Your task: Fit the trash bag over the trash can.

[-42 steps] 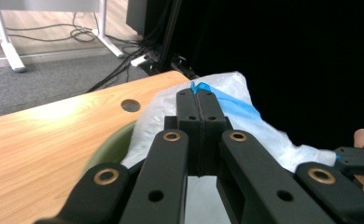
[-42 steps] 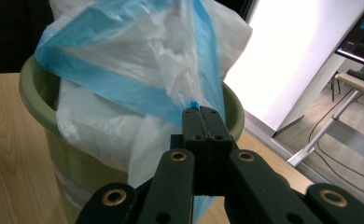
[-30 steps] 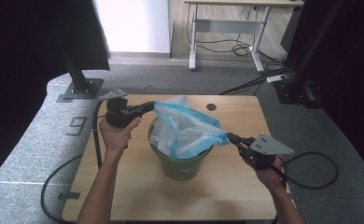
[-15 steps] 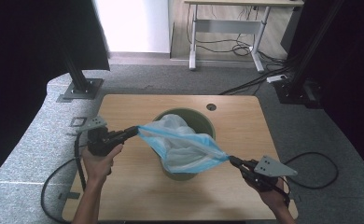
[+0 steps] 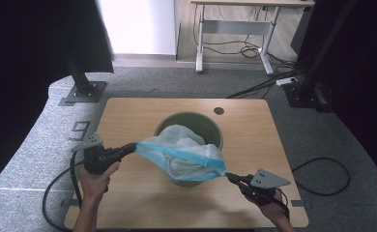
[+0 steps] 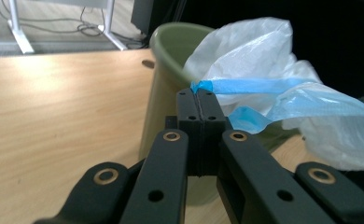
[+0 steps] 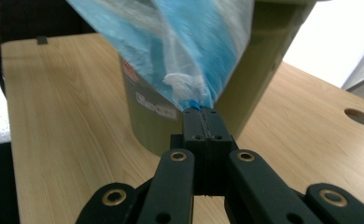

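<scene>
Grips the blue hem of the plastic bag [image 5: 186,157] at two opposite ends, clenched in the left gripper [image 5: 134,146] on one side and in the right gripper [image 5: 230,177] on the other, both with jaws pressed flat together on a thin twist of film. Holds the hem stretched taut, low over the near half of the green bin [image 5: 210,126], with the white bulk of the bag tucked inside. Could tear at either pinch, judging by how little film sits in each grip and how hard the pull looks. Could equally slip free on one side, collapse into the bin and need a fresh grasp. Risks dragging or tipping the bin toward the near edge if pulled down against the near lip while the far lip is still bare. Might also snag on the rim partway round. As for room: stands about mid-table [image 5: 128,113], with bare wood all around, wider to the sides than in front. Leaves the right gripper close to the near right corner, so little space to draw further back or outward; leaves the left gripper near the left edge likewise. Keeps well apart from the small cable hole [image 5: 219,110] behind the bin.
</scene>
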Available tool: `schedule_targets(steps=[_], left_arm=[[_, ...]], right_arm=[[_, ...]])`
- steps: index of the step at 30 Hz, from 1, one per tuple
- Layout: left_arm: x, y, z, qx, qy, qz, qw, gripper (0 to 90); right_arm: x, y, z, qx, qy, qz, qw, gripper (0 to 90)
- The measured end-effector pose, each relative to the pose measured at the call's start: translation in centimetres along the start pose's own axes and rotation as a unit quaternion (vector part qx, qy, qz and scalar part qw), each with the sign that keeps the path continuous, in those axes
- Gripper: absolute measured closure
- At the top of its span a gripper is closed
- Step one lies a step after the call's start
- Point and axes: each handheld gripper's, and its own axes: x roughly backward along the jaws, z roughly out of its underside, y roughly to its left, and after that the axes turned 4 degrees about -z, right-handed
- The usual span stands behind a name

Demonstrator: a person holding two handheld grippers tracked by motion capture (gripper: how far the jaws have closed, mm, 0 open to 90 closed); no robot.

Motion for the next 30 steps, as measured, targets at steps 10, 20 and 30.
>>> schedule_targets(steps=[10,20,30], left_arm=[[-0.4,0.3,0.5,0.005,0.0,0.005,1.0,90.0],[-0.4,-0.8,-0.6,-0.01,-0.006,0.0,0.9999,89.9],[-0.6,-1.0,-1.1,-0.012,-0.005,-0.001,0.9999,89.9]], right_arm=[[1.2,-0.9,0.1,-0.023,-0.035,0.017,0.999,72.8],[4.6,-0.4,-3.4,-0.017,-0.096,0.031,0.9947,43.2],[1.7,-2.7,-5.9,-0.008,-0.06,0.052,0.9968,40.0]])
